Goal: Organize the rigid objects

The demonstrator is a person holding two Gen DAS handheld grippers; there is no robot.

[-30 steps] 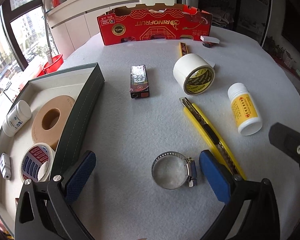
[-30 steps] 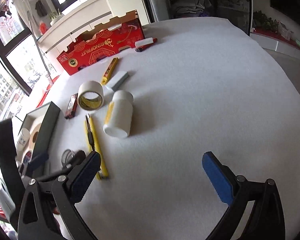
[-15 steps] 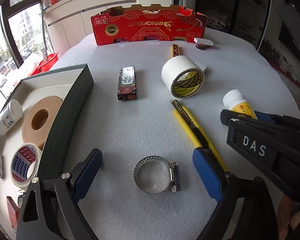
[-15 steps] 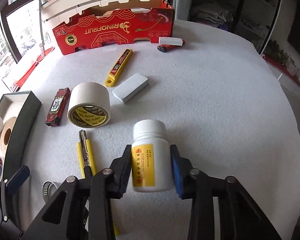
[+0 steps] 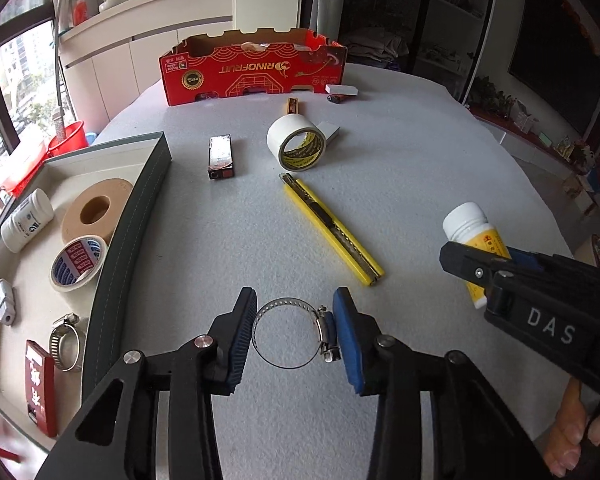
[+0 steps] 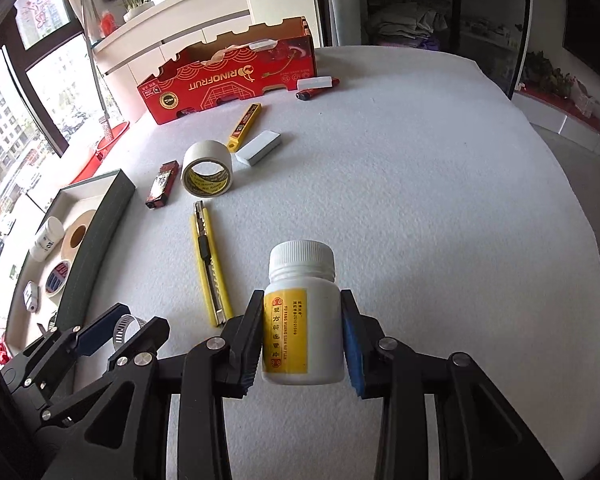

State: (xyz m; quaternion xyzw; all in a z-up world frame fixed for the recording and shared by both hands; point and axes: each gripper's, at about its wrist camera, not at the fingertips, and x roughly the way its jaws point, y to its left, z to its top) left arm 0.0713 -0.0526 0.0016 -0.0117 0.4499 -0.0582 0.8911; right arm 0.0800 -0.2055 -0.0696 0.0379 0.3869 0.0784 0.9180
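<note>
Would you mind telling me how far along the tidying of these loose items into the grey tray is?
Partly done. The grey tray already holds tape rolls, a white bottle, a clamp and small items. In hand: the left gripper, jaws just closing, is shut on the hose clamp; the right gripper grips the pill bottle. Left on the table: the utility knife, white tape roll, lighter and pieces near the red box.

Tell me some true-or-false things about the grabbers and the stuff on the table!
1. The right gripper has its jaws on a white bottle. True.
2. The left gripper has its jaws round a metal hose clamp. True.
3. The yellow utility knife lies inside the green tray. False: it lies on the table.
4. The white tape roll is on top of the red cardboard box. False: it rests on the table, nearer than the box.
</note>
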